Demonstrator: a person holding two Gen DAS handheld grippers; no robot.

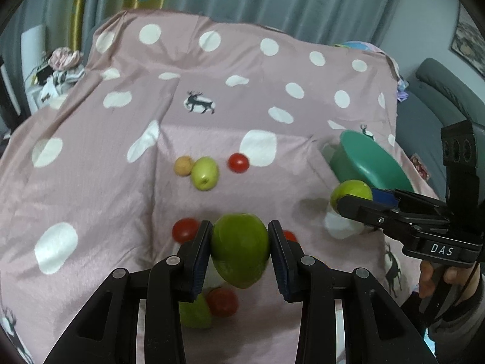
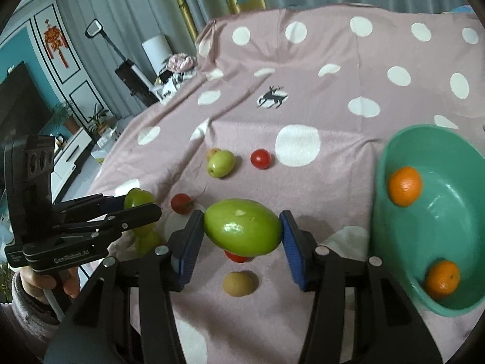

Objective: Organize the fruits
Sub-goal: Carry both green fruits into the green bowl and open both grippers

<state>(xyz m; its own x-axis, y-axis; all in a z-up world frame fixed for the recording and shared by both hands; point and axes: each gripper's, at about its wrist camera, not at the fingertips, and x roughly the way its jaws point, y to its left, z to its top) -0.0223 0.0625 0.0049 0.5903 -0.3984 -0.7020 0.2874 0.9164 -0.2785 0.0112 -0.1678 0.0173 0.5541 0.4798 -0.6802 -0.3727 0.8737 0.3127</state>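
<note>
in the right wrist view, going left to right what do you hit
left gripper with a green fruit → tomato → big green fruit in the right gripper → teal bowl with two oranges

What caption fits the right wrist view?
Right gripper holds a green fruit beside a teal bowl with two oranges.

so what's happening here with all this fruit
A person is sorting fruit on a pink spotted sheet, one gripper in each hand. The left gripper and the right gripper each hold a green fruit. The green bowl contains two oranges; tomatoes and other fruit lie loose on the sheet.
</note>
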